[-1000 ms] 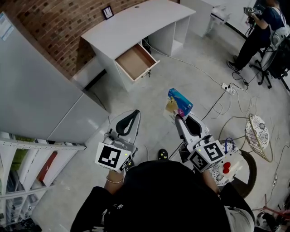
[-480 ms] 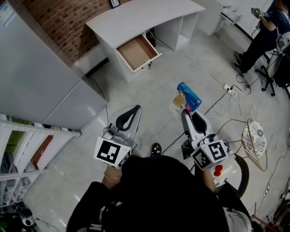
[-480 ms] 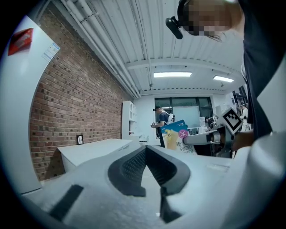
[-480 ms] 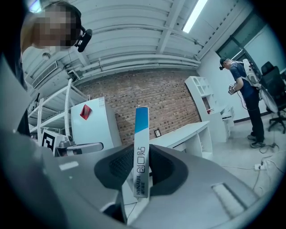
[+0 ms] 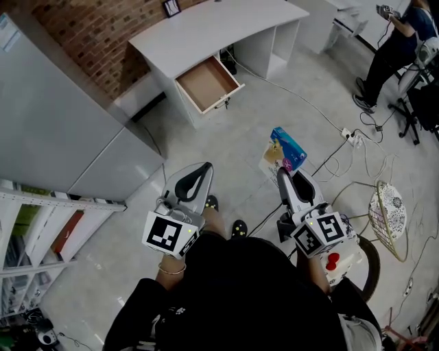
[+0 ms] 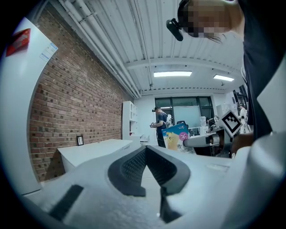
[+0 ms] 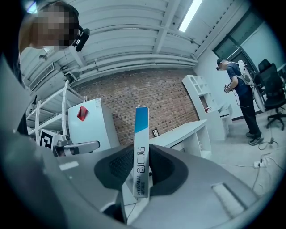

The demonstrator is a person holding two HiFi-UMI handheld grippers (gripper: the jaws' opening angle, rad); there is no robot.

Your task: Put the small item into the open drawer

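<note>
- While the person stands on the grey floor (image 5: 233, 144), well apart from the open drawer (image 5: 206, 83), both tools are held out in front of the body.
- Right hand-held gripper (image 5: 281, 175): jaws part-way closed and pressing on a small box (image 5: 283, 152). The pads clamp its two flat faces.
- Small box: flat, blue and yellow in the head view. The right gripper view shows it edge-on (image 7: 140, 134), white with a blue upper end and dark print, upright with a slight tilt, sticking up past the jaw tips.
- The box is in the air, well apart from the open drawer, on the person's side of it and off to the right. It is not in the drawer.
- Left hand-held gripper (image 5: 199, 175): jaw tips meet, nothing between them. The left gripper view (image 6: 145, 150) shows the pads closing to a point. It is also well apart from the drawer, on the person's side.
- Open drawer: pulled out from under the white tabletop (image 5: 206, 27), brown bottom showing.
- Small picture frame (image 5: 171, 8) stands on the tabletop behind the drawer, against the brick wall (image 5: 103, 41).
- White cabinet (image 5: 62, 137) stands left of the drawer.
- Power strip (image 5: 350, 135) with cables lies on the floor, well right of the drawer.
- Second person (image 5: 398, 41) stands far right of the drawer.
</note>
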